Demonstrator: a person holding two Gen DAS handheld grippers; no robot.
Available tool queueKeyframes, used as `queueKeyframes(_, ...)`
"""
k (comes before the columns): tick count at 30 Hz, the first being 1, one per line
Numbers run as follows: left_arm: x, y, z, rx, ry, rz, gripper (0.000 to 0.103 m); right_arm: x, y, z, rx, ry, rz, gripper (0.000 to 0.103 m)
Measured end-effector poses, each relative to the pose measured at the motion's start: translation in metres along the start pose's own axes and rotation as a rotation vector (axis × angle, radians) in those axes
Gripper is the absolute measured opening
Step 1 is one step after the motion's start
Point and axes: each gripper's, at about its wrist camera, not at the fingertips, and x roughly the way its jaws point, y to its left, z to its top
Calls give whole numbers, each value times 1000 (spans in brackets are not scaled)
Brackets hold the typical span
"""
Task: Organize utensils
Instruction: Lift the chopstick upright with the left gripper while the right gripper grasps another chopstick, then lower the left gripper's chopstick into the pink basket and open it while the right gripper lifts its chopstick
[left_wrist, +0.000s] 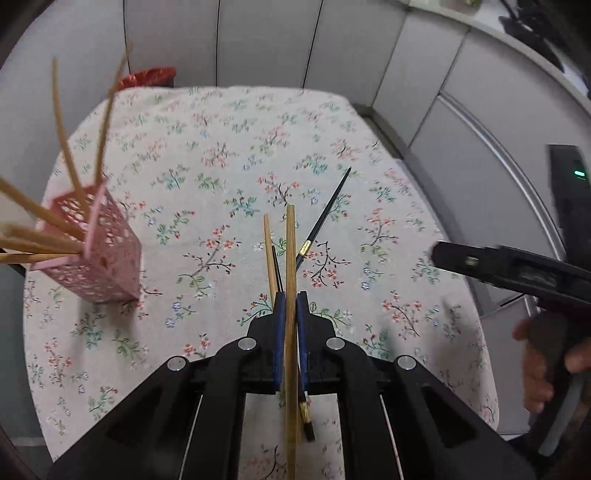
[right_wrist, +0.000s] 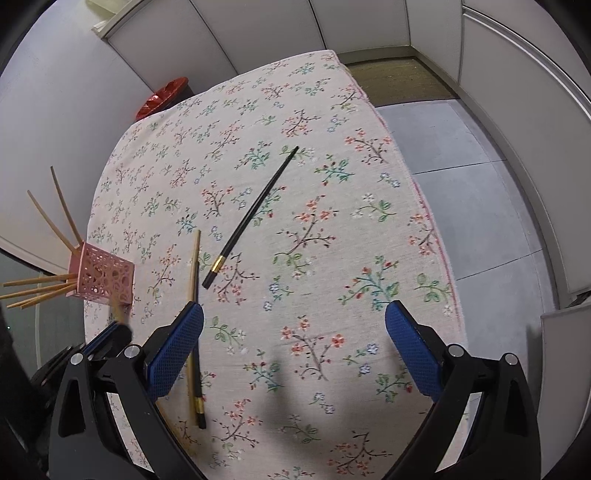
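I see the basket (right_wrist: 103, 280) standing at the left edge of the table (right_wrist: 332, 221), with several chopsticks (right_wrist: 40, 288) leaning out of it. One chopstick (right_wrist: 255, 210) lies alone mid-table, right of two more lying side by side (right_wrist: 194, 266) nearer me, beside my left gripper (left_wrist: 291, 306).

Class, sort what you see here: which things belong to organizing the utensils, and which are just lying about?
Belong to the job:
- pink basket holding wooden chopsticks
- wooden chopstick in the left gripper
- black chopsticks on the tablecloth
- right gripper, jaws apart

Lying about:
- red bag
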Motion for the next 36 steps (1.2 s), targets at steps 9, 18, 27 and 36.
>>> queueKeyframes(9,-82,6,-25,44,-138,-45,6,32,51,2,-88,32,-13,90)
queueKeyframes(18,-115,39,-33,30,-219,-13,6,82,109,13,-204,88,-10,54)
queueKeyframes(27,-131,69,-40,0,-249,7,6,121,128,28,-248,80,-90,24)
queueKeyframes(36,-131,79,-41,-28,-250,0,6,135,129,32,-273,23,-67,7)
